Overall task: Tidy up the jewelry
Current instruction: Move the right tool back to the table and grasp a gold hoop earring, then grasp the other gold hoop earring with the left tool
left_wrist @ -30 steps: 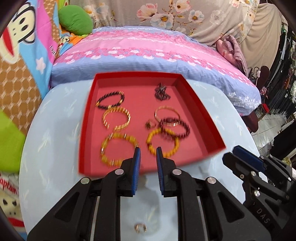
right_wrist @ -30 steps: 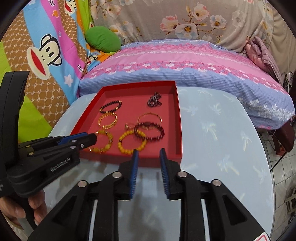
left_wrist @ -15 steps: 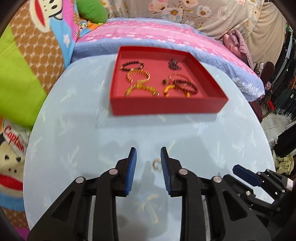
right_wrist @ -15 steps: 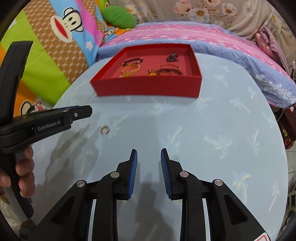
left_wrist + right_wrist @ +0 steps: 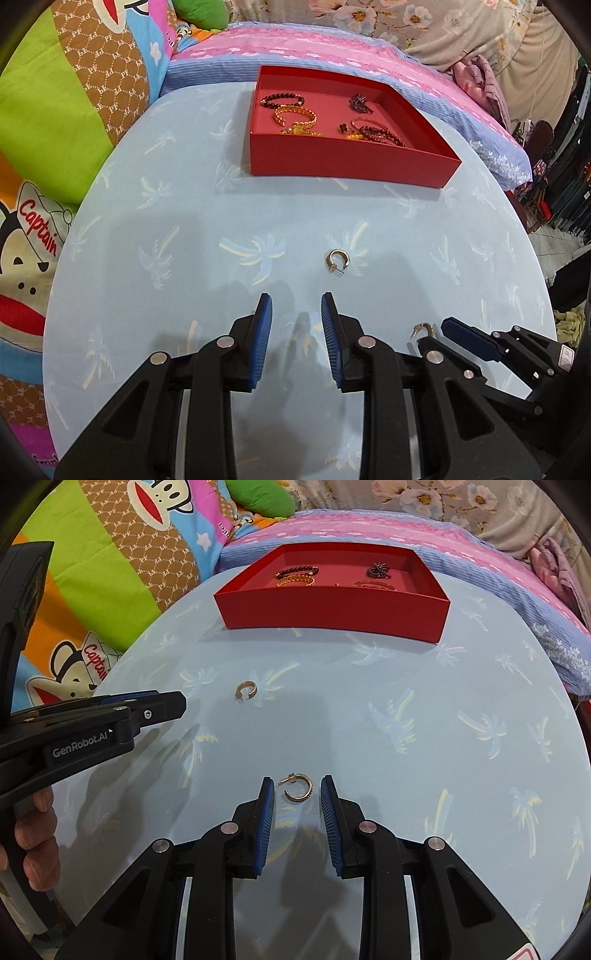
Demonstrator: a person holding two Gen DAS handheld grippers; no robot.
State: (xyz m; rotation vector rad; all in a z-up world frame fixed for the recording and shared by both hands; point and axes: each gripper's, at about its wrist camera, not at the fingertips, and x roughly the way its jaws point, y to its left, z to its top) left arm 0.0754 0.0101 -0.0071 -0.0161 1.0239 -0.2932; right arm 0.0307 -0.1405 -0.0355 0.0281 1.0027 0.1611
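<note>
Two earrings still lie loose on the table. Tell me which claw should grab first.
Right. The right claw is open with one gold hoop earring between its tips; the left claw sits short of the other earring.

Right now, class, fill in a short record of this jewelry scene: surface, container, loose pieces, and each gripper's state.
surface: round table with a pale blue palm-print cloth
container: red tray at the far side, holding several bracelets
loose pieces: two gold hoop earrings lying on the cloth, outside the tray
earring one: lies between the right gripper's fingertips, not yet pinched
earring two: lies ahead of the left gripper, slightly to its right
left gripper: open, holding nothing
right gripper: open, holding nothing
</note>
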